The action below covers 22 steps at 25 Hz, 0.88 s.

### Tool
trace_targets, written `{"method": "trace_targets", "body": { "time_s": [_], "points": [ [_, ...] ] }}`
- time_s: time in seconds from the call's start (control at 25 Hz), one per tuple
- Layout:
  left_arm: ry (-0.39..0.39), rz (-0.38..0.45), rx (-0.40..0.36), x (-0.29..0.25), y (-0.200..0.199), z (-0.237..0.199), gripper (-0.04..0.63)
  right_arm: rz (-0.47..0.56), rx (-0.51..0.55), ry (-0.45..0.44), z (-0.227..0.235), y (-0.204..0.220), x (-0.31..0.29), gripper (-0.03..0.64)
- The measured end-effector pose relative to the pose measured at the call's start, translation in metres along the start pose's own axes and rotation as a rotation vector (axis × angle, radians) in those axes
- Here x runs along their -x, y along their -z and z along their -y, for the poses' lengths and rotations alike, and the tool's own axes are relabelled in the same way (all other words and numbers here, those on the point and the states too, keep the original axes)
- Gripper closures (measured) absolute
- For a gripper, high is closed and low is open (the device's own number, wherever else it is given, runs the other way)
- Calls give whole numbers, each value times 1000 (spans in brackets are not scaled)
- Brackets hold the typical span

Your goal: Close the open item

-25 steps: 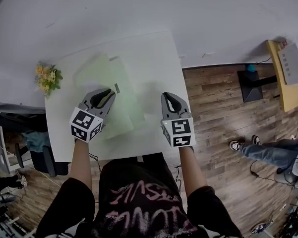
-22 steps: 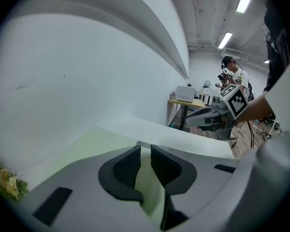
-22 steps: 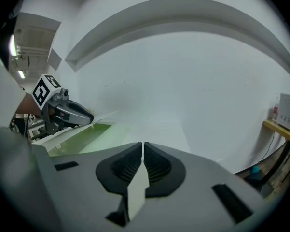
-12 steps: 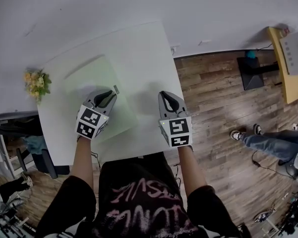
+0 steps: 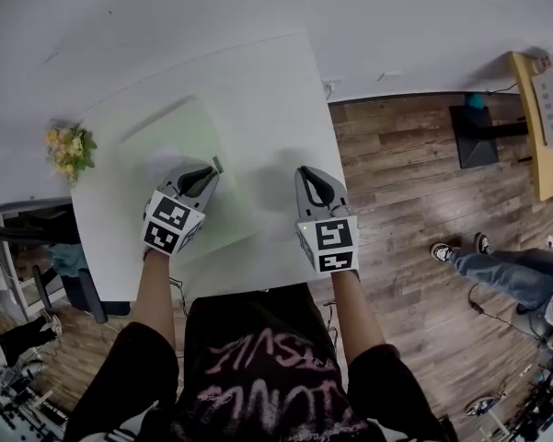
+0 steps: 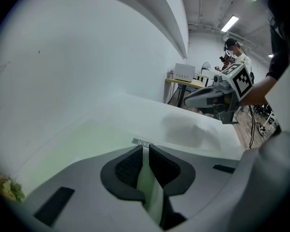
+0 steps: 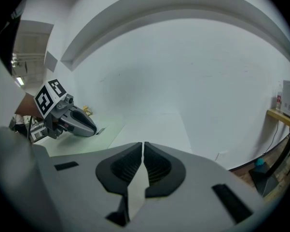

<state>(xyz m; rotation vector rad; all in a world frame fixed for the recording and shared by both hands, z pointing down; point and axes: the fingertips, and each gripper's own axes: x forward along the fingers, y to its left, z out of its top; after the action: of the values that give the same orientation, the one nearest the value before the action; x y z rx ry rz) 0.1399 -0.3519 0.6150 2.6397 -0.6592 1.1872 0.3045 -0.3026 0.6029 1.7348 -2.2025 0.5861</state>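
Observation:
A pale green folder-like case (image 5: pixel 166 141) lies flat on the white table (image 5: pixel 267 90), left of centre, with its cover down. A small silver tab (image 5: pixel 217 165) sticks out at its right edge. My left gripper (image 5: pixel 205 173) rests over the case with its jaws shut and its tips right at that tab (image 6: pixel 142 142); I see nothing clamped between them. My right gripper (image 5: pixel 311 175) hovers shut over bare white tabletop to the right of the case, holding nothing. In the right gripper view the left gripper (image 7: pixel 94 129) sits on the green case (image 7: pixel 89 141).
A small bunch of yellow flowers (image 5: pixel 69 148) stands at the table's left edge. The table's right edge drops to a wooden floor (image 5: pixel 414 182). A black stand (image 5: pixel 478 136), a yellow desk (image 5: pixel 534 127) and a person's legs (image 5: pixel 497 270) are further right.
A second ago the green cover stood partly raised; now it lies flat on the case. Both grippers stayed nearly in place.

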Motion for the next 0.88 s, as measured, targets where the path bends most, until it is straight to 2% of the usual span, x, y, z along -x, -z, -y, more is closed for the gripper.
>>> {"method": "trace_targets", "body": {
  "time_s": [0.4, 0.68, 0.88],
  "points": [
    [-12, 0, -5, 5, -5, -1, 540, 22, 25, -36, -9, -11, -2, 589],
    [-83, 94, 12, 39, -8, -4, 551, 30, 68, -70, -41, -21, 0, 589],
    [-158, 199, 126, 88, 12, -20, 560, 41, 99, -77, -75, -24, 3, 589]
  ]
}}
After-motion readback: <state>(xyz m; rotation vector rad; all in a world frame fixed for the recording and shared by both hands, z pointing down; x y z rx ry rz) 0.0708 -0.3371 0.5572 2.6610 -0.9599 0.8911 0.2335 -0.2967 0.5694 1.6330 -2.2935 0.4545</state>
